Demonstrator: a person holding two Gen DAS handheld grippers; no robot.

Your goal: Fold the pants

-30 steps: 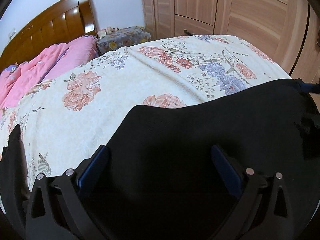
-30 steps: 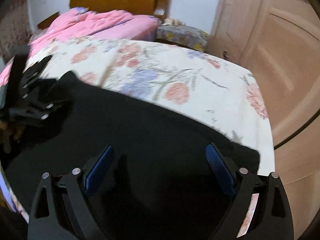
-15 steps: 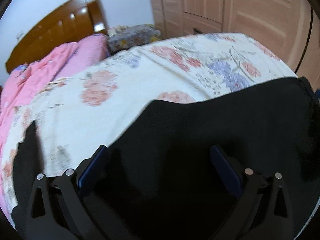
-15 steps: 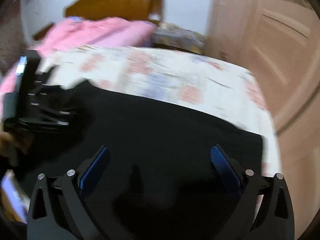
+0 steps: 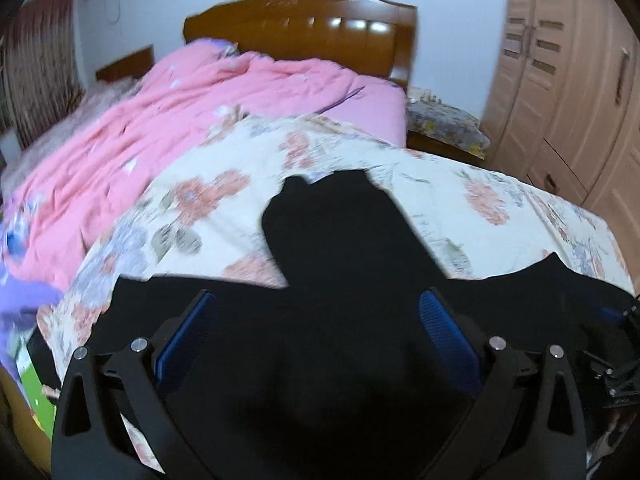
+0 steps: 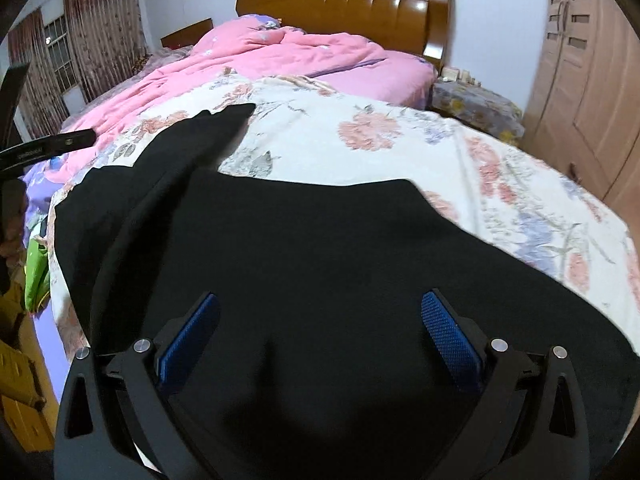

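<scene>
Pants [image 6: 320,264] beneath wide-spread fingers [image 6: 450,336], ungripped

A pair of black fabric pants [image 6: 320,248] is seen spread across a bed covered by a cream bedspread printed with pink and lilac flowers [image 6: 400,148]. One dark leg is stretched toward a crumpled pink quilt [image 6: 280,56] lying below a glossy brown wooden headboard [image 6: 352,4]. The right hand-held gripper [image 6: 320,332], black with blue ribbed pads [image 6: 448,332], is held above the pants with its jaws set wide apart and nothing gripped. A pale wooden wardrobe [image 6: 592,80] is seen at the right edge.
</scene>
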